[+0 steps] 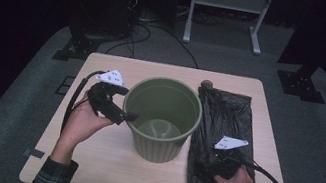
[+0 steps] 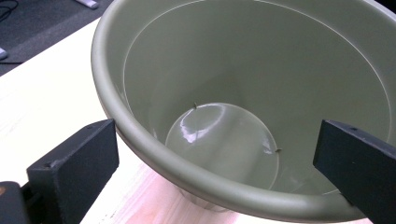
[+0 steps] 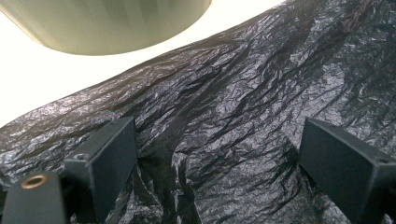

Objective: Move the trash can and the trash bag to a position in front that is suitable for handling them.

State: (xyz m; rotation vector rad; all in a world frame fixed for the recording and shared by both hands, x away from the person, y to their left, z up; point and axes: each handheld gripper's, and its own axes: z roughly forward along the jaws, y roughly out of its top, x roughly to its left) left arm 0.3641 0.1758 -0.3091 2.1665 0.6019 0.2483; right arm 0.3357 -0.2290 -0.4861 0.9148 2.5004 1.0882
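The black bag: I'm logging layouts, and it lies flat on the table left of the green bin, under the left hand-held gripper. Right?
Wrong side. The high view shows the black bag right of the green bin, under the right hand-held gripper. It does lie flat on the table.

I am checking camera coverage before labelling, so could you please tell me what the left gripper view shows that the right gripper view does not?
The left gripper view looks into the green bucket: its rolled rim and its shiny round bottom, with nothing inside. That gripper's jaws stand wide, one on each side of the near rim. The right gripper view shows the crumpled black plastic bag lying flat, with that gripper's open jaws resting on it. Both show the bucket, seen there from outside as a ribbed wall, and the pale wooden table.
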